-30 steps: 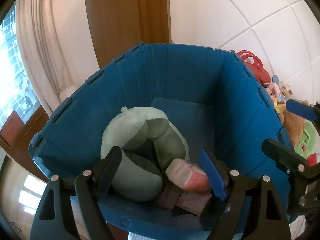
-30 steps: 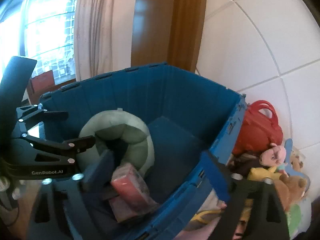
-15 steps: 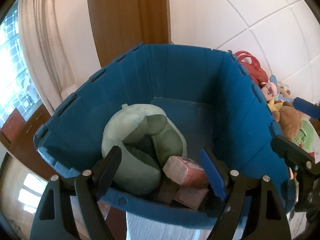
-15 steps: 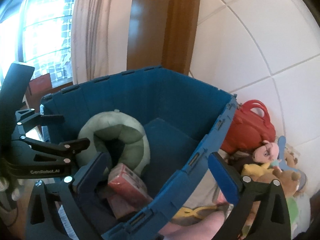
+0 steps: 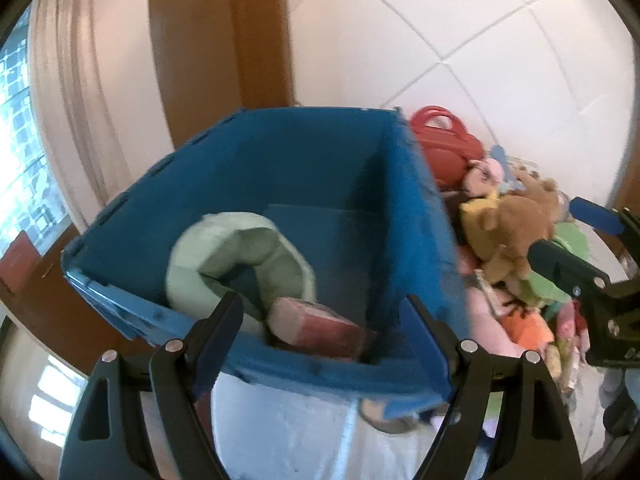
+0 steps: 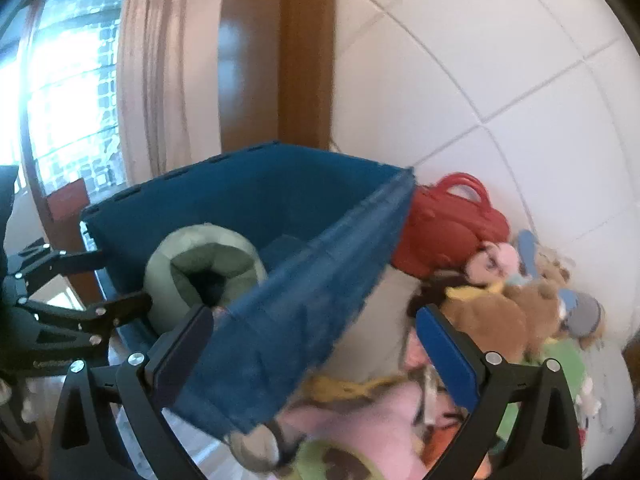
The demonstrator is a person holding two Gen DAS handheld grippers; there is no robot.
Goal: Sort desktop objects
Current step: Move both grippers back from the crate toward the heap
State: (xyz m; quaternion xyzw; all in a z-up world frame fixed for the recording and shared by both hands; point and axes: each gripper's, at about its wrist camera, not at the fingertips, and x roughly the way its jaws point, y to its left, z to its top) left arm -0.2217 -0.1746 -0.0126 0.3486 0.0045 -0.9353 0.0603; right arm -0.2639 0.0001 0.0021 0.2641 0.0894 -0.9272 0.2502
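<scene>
Between my right gripper [image 6: 316, 354] jaws sat only the near corner of the blue crate [image 6: 280, 208], nothing pinched; both blue pads stood spread as wide as they go, empty. My left gripper [image 5: 320, 332] was open too, less wide, empty, hanging over the crate's near rim with the pink-red box [image 5: 316, 326] and green neck pillow [image 5: 240, 260] inside the crate just beyond its tips. Right of the crate, against the white tiled wall, lay the unsorted pile: red bag [image 6: 448, 224], brown plush bear [image 6: 492, 316], a pink-headed doll [image 6: 496, 260], green and orange soft things, all touching and overlapping. Risks as I judged them: frames were smeared, so aiming was poor; the right jaws straddled the crate wall and could knock or snag its edge on the way to the pile; toys were tangled, so closing on one could drag a neighbour or slip off soft fabric; the two grippers were close and might collide near the crate corner.
</scene>
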